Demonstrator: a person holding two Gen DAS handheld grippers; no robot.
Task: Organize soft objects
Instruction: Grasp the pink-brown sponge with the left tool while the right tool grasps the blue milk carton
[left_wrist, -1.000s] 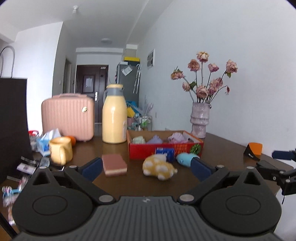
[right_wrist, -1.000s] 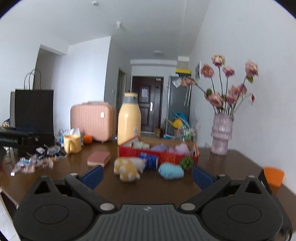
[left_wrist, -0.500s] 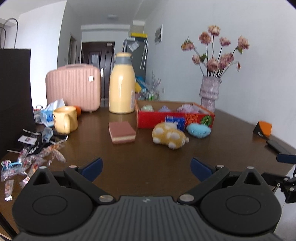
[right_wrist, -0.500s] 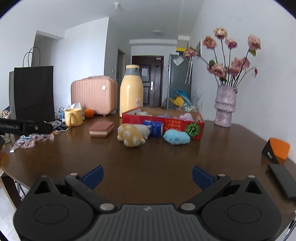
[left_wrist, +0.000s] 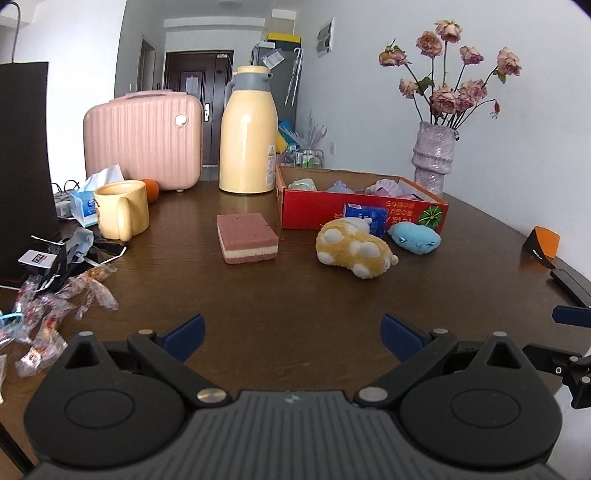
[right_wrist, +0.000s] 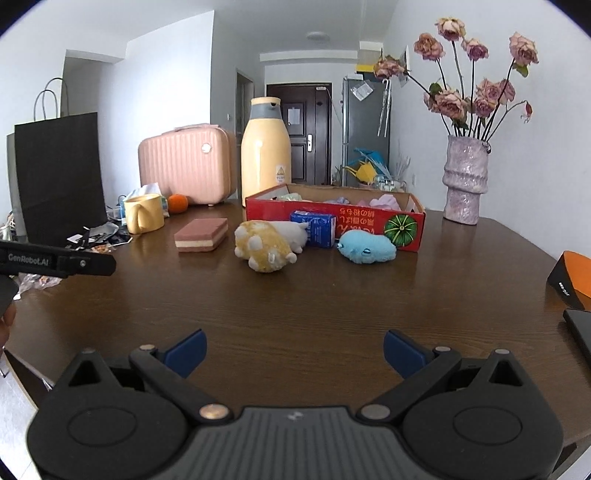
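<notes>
A yellow-and-white plush (left_wrist: 354, 251) (right_wrist: 264, 245), a blue plush (left_wrist: 415, 238) (right_wrist: 365, 247) and a pink-and-cream sponge block (left_wrist: 246, 238) (right_wrist: 201, 234) lie on the dark wooden table (left_wrist: 295, 302) in front of a red cardboard box (left_wrist: 314, 208) (right_wrist: 362, 218) that holds several pastel soft items. A small blue carton (left_wrist: 365, 218) (right_wrist: 314, 227) leans against the box front. My left gripper (left_wrist: 291, 334) is open and empty, well short of the toys. My right gripper (right_wrist: 293, 350) is open and empty too, near the table's front edge.
A yellow mug (left_wrist: 122, 208), tissue pack, orange, pink case (left_wrist: 144, 140) and yellow thermos (left_wrist: 249, 133) stand at the back left. Crumpled wrappers (left_wrist: 55, 295) and a black bag lie left. A vase of flowers (left_wrist: 434, 158) stands behind the box. An orange-black wedge (left_wrist: 541, 243) and a phone lie right.
Both grippers have risen and tilted down over the table, so more tabletop shows and the toys sit higher in view. Both stay open. Nothing on the table has moved.
</notes>
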